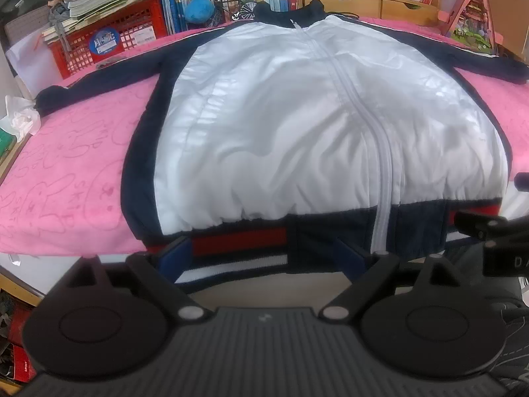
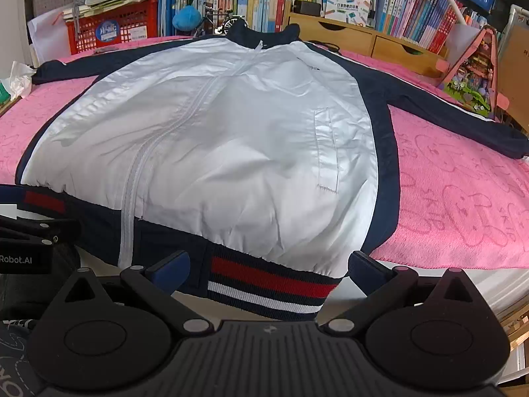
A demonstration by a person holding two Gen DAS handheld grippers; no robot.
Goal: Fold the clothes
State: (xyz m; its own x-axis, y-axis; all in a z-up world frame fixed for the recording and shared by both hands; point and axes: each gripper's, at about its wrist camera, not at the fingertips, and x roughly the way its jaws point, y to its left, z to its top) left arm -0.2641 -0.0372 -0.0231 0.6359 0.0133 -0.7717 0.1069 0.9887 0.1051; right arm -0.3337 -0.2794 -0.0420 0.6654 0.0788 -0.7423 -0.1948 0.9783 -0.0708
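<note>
A white jacket (image 1: pixel 281 125) with navy sleeves, a white zip and a red, white and navy striped hem lies flat, front up, on a pink towel (image 1: pixel 66 172); it also shows in the right wrist view (image 2: pixel 231 139). Both sleeves are spread out sideways. My left gripper (image 1: pixel 264 253) is open, its blue fingertips (image 1: pixel 178 251) on either side of the hem left of the zip. My right gripper (image 2: pixel 267 269) is open, astride the striped hem (image 2: pixel 267 284) at the jacket's right corner. Neither holds anything.
A red crate (image 1: pixel 109 33) with stacked papers, a blue ball (image 1: pixel 198 8), a toy bicycle and rows of books line the back. Wooden drawers (image 2: pixel 363 39) and a pink toy house (image 2: pixel 472 69) stand at the back right. Crumpled tissue (image 1: pixel 21 117) lies at the left edge.
</note>
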